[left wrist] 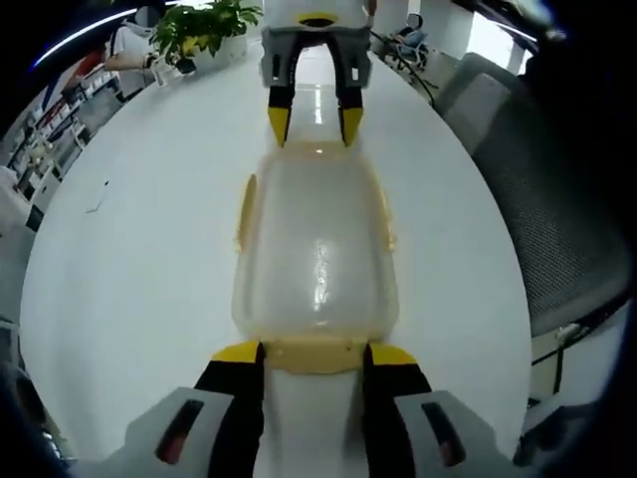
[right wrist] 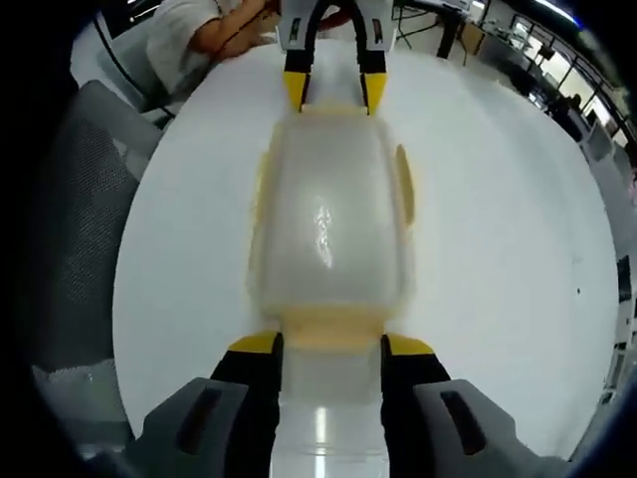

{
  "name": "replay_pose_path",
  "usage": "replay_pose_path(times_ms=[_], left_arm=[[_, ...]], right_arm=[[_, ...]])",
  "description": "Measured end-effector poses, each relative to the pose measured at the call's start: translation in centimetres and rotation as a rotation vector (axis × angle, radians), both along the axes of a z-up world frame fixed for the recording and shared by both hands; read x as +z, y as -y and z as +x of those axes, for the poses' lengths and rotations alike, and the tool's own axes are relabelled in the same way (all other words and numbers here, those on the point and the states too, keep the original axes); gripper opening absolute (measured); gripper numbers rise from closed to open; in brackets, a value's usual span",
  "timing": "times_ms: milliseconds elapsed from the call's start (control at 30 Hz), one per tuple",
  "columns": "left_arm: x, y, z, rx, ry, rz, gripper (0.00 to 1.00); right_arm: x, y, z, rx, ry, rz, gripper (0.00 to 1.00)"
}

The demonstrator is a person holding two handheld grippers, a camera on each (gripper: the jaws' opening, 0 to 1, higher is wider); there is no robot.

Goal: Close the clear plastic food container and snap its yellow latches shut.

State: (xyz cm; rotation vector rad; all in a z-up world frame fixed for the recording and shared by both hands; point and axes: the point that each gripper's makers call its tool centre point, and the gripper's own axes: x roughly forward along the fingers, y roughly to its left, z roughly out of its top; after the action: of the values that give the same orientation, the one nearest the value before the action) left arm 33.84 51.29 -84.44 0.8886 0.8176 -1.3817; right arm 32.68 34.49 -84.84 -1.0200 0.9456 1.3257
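A white table (left wrist: 129,259) carries everything, with a grey mesh chair (left wrist: 552,199) alongside it and a potted plant (left wrist: 199,25) at its far end. The clear food container (left wrist: 317,249) lies lid-on at the table's middle, between the two claws. The left claw (left wrist: 317,355) is spread at one short end, its yellow tips flanking the yellow latch (left wrist: 317,354). The right claw (right wrist: 330,345) is spread likewise at the opposite end latch (right wrist: 331,327). Side latches (right wrist: 404,184) lie along the walls.

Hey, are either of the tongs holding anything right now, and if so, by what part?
Nothing is clearly gripped. The left tongs and right tongs stand open at opposite end latches of the clear rectangular plastic food container.
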Motion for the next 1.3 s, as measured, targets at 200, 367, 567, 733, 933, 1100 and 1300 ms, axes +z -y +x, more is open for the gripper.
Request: replay_pose_path(times_ms=[200, 367, 567, 733, 933, 1100, 1300], left_arm=[[0.1, -0.1, 0.4, 0.002, -0.001, -0.016, 0.33], [0.0, 0.1, 0.3, 0.004, 0.0, -0.003, 0.33], [0.2, 0.2, 0.3, 0.01, -0.008, -0.017, 0.32], [1.2, 0.3, -0.2, 0.013, -0.007, -0.029, 0.32], [3.4, 0.5, -0.2, 0.009, 0.01, -0.049, 0.32], [4.9, 0.7, 0.2, 0.006, 0.026, -0.049, 0.32], [7.5, 0.9, 0.6, 0.01, 0.053, -0.05, 0.32]], right_arm=[[0.0, -0.6, -0.1, -0.02, -0.019, 0.002, 0.38], [0.0, -0.5, -0.1, -0.022, -0.033, -0.003, 0.37], [0.3, -0.5, -0.2, -0.032, -0.043, 0.012, 0.36], [1.2, -0.3, -0.7, -0.043, -0.052, 0.018, 0.36], [3.5, -0.1, -0.7, -0.046, -0.032, 0.048, 0.36], [5.2, -0.2, -0.3, -0.045, -0.011, 0.057, 0.36], [7.4, 0.1, 0.0, -0.05, 0.007, 0.059, 0.36]])
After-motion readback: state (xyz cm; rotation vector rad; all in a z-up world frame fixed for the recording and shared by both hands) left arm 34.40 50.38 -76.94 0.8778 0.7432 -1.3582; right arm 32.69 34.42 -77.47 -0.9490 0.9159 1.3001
